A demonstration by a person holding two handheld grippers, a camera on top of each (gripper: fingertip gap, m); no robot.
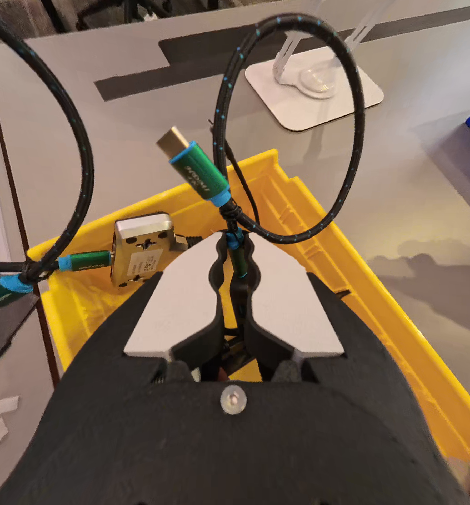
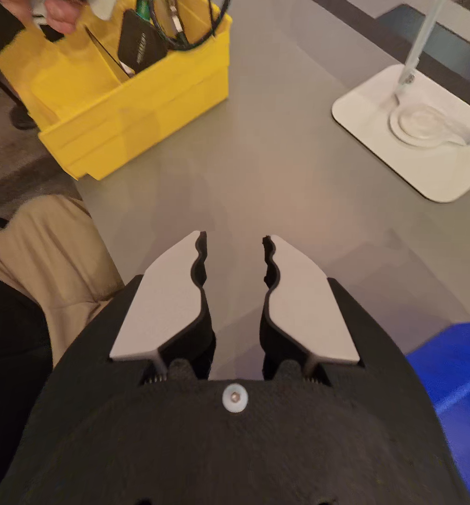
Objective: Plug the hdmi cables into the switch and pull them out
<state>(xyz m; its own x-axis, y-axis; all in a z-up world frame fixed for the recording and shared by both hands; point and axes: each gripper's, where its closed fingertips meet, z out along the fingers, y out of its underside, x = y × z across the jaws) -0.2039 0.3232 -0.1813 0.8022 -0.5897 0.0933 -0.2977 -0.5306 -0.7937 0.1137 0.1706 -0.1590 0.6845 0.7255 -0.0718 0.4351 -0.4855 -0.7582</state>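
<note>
Fingers of left gripper (image 1: 235, 240) pinch a green HDMI plug (image 1: 238, 259) w/ braided cable (image 1: 357, 131) looping above yellow bin (image 1: 337, 246); its other plug (image 1: 198, 172) sticks up free. Switch (image 1: 142, 251) hangs over bin's far-left corner, another plug (image 1: 85, 263) already seated in it. Right gripper (image 2: 235, 243) spread, empty, over table (image 2: 269, 177) near its front edge. Risk: loop snags bin rim, or switch swings unheld & plug misses port. White stand base (image 2: 419, 131) far right, blue box (image 2: 452, 382) near right; neither blocks the way.
</note>
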